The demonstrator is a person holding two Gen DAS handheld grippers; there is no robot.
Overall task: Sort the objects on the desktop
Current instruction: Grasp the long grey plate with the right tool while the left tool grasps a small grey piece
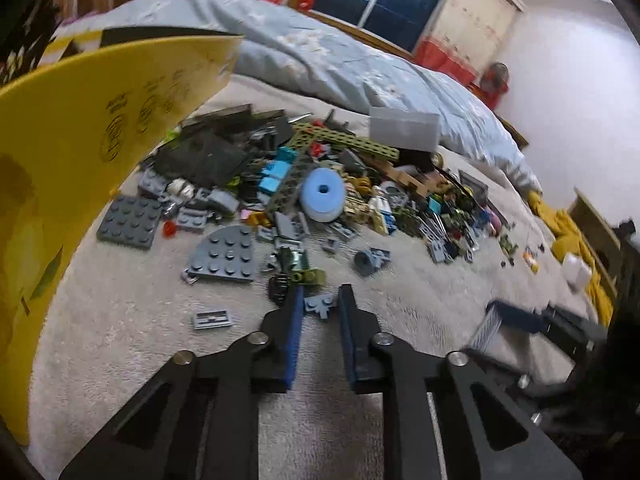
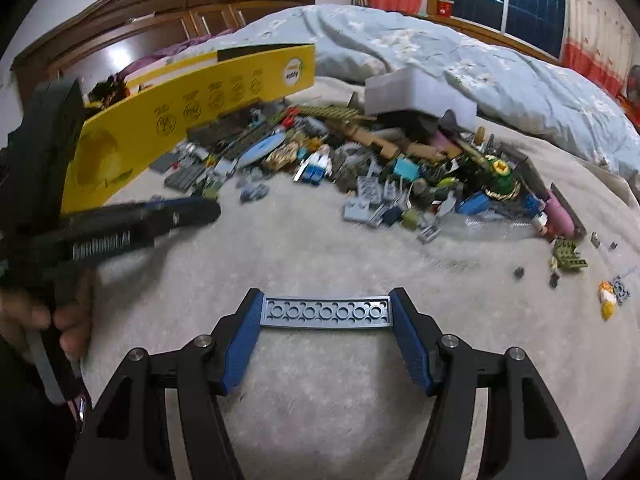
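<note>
A pile of loose toy building bricks (image 1: 304,184) lies on a cream blanket; it also shows in the right wrist view (image 2: 380,168). My left gripper (image 1: 319,298) holds a small grey-blue piece (image 1: 319,305) between its blue fingertips, near the pile's front edge. My right gripper (image 2: 326,302) is shut on a long grey-blue plate (image 2: 326,314), held by its two ends with the underside up, above bare blanket. The left gripper appears blurred at the left of the right wrist view (image 2: 120,220).
A yellow cardboard box (image 1: 80,152) stands left of the pile, also in the right wrist view (image 2: 192,108). A white translucent box (image 2: 416,92) rests on the pile's back. A blue roll (image 1: 322,196) sits mid-pile. A rumpled blue duvet (image 2: 440,48) lies behind.
</note>
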